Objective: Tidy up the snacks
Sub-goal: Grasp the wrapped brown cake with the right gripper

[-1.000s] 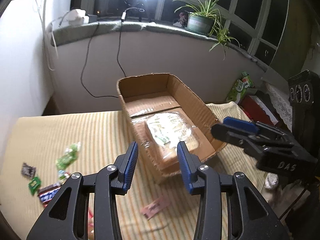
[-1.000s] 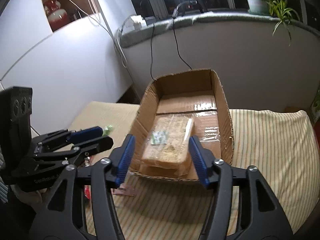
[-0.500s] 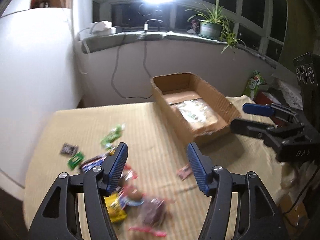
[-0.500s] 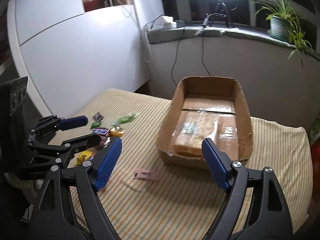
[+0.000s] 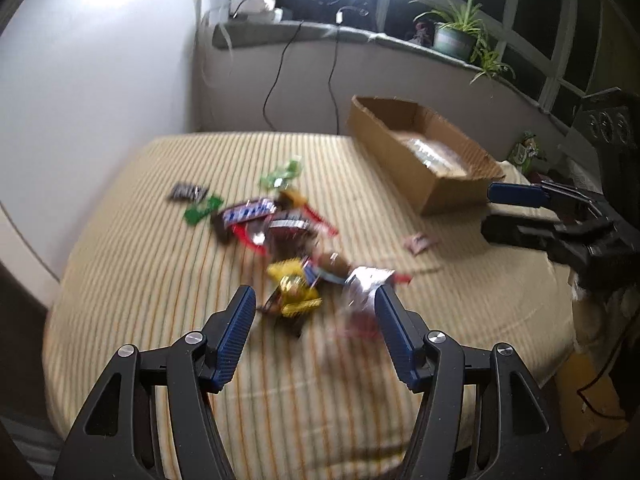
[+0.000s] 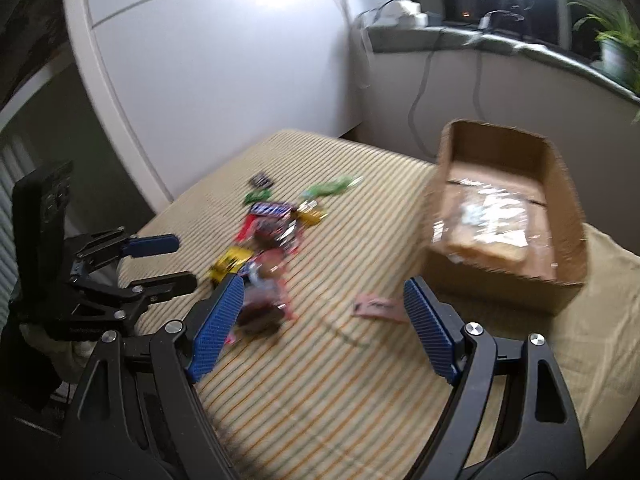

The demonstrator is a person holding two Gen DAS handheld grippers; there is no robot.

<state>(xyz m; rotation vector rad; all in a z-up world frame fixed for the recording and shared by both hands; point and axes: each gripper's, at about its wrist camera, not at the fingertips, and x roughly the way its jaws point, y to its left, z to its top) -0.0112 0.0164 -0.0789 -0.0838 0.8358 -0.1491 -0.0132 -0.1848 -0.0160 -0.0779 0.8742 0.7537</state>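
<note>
One cardboard box (image 5: pixel 420 160) holds one clear-wrapped packet (image 6: pixel 486 226). Outside it: one blue-and-white chocolate bar (image 5: pixel 248 213), one dark small bar (image 5: pixel 188 191), two green wrappers (image 5: pixel 202 209) (image 5: pixel 281 173), one yellow packet (image 5: pixel 294 290) and one pink wrapper (image 5: pixel 419 242) lying apart. The rest of the pile is too blurred to count. Two grippers (image 5: pixel 314 330) (image 6: pixel 322 330). One potted plant (image 5: pixel 456 38).
</note>
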